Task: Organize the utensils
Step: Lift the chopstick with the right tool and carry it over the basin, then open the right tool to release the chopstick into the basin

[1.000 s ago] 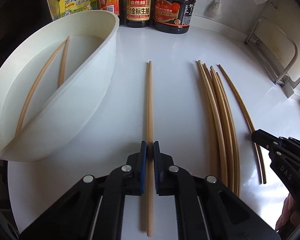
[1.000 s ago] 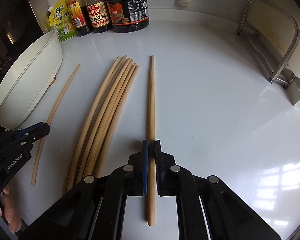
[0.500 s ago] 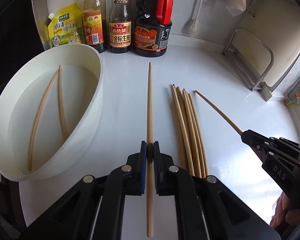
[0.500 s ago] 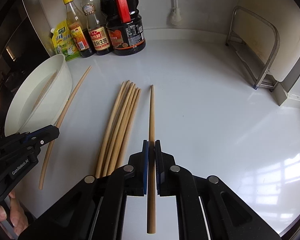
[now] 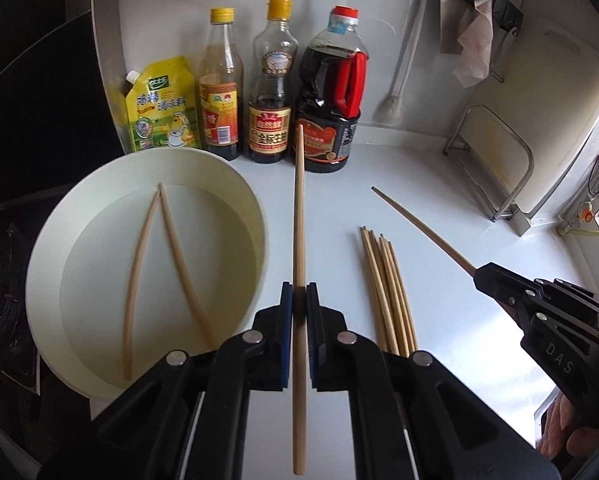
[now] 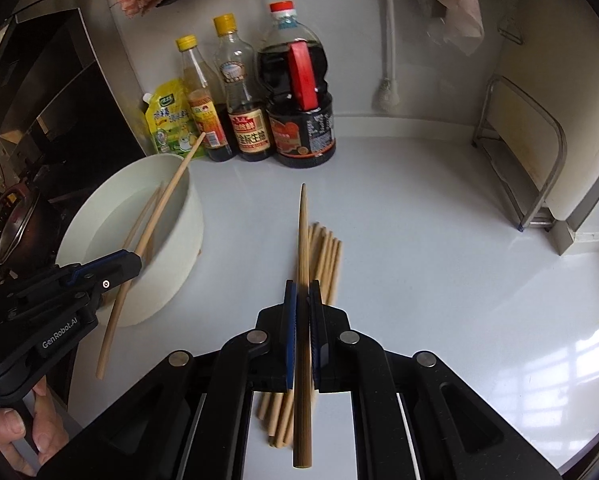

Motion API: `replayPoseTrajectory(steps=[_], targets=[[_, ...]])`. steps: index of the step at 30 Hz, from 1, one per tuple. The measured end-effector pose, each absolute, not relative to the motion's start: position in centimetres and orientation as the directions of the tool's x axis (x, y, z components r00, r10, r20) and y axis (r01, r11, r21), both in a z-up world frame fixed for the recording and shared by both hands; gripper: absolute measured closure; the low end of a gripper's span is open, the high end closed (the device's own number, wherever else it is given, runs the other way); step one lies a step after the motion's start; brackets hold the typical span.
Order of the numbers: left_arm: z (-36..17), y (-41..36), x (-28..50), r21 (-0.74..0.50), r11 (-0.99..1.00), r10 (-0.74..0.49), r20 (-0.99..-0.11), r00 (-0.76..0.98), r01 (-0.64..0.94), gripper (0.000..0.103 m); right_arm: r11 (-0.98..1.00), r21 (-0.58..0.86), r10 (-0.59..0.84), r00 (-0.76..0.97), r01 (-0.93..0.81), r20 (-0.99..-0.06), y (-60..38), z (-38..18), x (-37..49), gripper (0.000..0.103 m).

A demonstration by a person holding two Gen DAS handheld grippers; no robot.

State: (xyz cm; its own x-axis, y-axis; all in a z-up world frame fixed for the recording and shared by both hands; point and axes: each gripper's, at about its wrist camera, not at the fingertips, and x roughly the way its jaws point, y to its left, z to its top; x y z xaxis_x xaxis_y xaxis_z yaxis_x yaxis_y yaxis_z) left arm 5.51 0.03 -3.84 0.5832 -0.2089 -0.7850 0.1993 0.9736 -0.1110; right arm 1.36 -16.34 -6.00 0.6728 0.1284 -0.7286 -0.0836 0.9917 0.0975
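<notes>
Progress: two chopsticks are already laid in the white basin, crossed at their far tips; the sorting is judged to be at an early-to-middle stage.
Left gripper: clenched on a single chopstick, which is held above the counter just beside the basin's right rim, tip pointed toward the sauce bottles.
Right gripper: clamped on another chopstick, which is carried over the loose bundle.
Remaining: a bundle of about six chopsticks is left flat on the white counter, between the basin and the right gripper; both held sticks are not yet dropped in.
Edges: the basin wall is raised, so a lift over the rim is judged necessary before release; the held stick's far end is seen close to the bottles along the back wall.
Open room: a wide bare stretch of counter is offered on the right, bounded by the metal rack; the left side is crowded by the basin and dark stove area.
</notes>
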Motion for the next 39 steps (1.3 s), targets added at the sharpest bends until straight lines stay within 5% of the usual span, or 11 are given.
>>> replayPoseTrajectory(steps=[15, 36, 39], targets=[[-5.0, 13.2, 8.4, -0.032, 0.999, -0.031, -0.795, 0.606, 0.009, 0.096, 0.944, 0.095, 0.285, 0.632, -0.317, -0.721, -0.3, -5.9, 8.9, 0.097], [-11.1, 17.7, 13.8, -0.037, 0.999, -0.030, -0.885, 0.464, -0.005, 0.095, 0.945, 0.143, 0.273, 0.466, -0.295, -0.842, 5.5, -11.7, 15.5, 0.097], [-11.1, 18.1, 13.9, -0.044, 0.999, -0.030, -0.885, 0.464, -0.020, 0.082, 0.949, 0.155, 0.274, 0.475, -0.275, -0.836, 4.6, -11.4, 15.4, 0.091]])
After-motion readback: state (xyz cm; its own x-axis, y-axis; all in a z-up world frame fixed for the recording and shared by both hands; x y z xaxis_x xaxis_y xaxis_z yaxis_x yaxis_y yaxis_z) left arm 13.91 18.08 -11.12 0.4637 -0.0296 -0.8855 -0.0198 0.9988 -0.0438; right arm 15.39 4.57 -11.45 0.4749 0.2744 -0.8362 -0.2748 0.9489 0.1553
